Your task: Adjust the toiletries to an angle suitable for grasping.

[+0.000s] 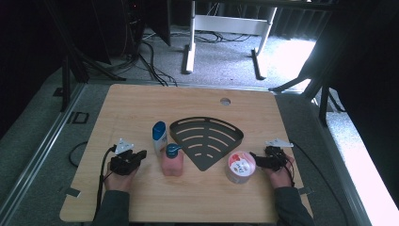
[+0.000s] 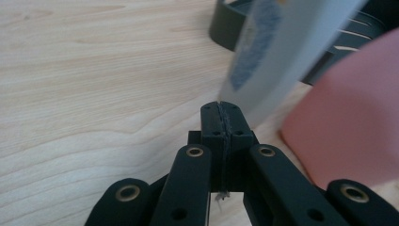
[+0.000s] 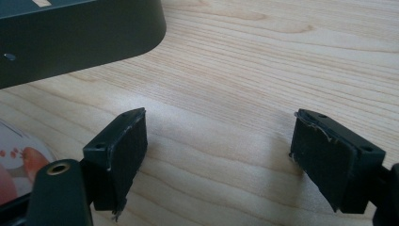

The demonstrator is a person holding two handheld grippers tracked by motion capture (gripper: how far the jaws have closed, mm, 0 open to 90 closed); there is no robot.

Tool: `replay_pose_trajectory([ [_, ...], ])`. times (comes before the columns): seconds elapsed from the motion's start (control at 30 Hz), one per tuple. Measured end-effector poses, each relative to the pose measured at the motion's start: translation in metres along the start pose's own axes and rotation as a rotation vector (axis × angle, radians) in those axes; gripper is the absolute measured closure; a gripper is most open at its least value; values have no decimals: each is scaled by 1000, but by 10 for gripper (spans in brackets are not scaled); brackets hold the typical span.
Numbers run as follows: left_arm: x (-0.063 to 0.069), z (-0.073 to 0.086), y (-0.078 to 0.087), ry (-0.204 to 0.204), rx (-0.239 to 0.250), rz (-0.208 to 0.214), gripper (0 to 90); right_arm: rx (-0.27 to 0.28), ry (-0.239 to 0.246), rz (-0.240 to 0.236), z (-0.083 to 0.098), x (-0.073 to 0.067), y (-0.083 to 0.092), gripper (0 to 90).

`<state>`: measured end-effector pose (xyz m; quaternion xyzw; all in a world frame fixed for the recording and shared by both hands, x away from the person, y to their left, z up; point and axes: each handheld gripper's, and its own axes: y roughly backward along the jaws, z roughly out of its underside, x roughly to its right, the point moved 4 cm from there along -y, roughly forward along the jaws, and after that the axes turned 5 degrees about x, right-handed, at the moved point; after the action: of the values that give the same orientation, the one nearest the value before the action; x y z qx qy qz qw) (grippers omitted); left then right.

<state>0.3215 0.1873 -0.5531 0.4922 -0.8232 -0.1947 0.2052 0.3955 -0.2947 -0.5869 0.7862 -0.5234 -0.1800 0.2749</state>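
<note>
On the wooden table stand three containers and one rack: a white bottle with a blue cap, a pink bottle with a blue pump top, a round white tub with a red-printed lid, and a black fan-shaped slotted tray. Two grippers are at work. The left gripper has its jaws pressed flat together with nothing between them — just ahead of its tips are the white bottle, slim and pale with a blue label patch, and beside it the pink one, both unheld. The right gripper stands with jaws wide apart, empty, right beside the tub — the tray's dark wall lies just beyond its tips.
</note>
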Motion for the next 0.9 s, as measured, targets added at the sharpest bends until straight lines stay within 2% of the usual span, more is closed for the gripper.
replay_pose_trajectory([
  [0.07,6,-2,0,-28,3,9,898,0,0,0,0,0,0,188],
  [0.2,17,-3,-1,-43,0,43,896,0,0,0,0,0,0,188],
  [0.27,23,-4,-1,-66,-7,61,896,0,0,-1,0,0,0,188],
  [0.37,31,-5,-2,-88,-10,67,896,0,0,-1,0,0,0,188],
  [0.47,33,-7,-5,-111,-12,39,895,0,0,-1,0,0,0,188],
  [0.6,33,-7,-2,-102,-2,-2,894,0,0,-1,0,0,0,188],
  [0.7,31,-7,-2,-85,3,-8,894,0,0,-1,0,0,0,188],
  [0.9,32,-11,-7,-95,0,-15,886,0,0,-1,0,0,0,188],
])
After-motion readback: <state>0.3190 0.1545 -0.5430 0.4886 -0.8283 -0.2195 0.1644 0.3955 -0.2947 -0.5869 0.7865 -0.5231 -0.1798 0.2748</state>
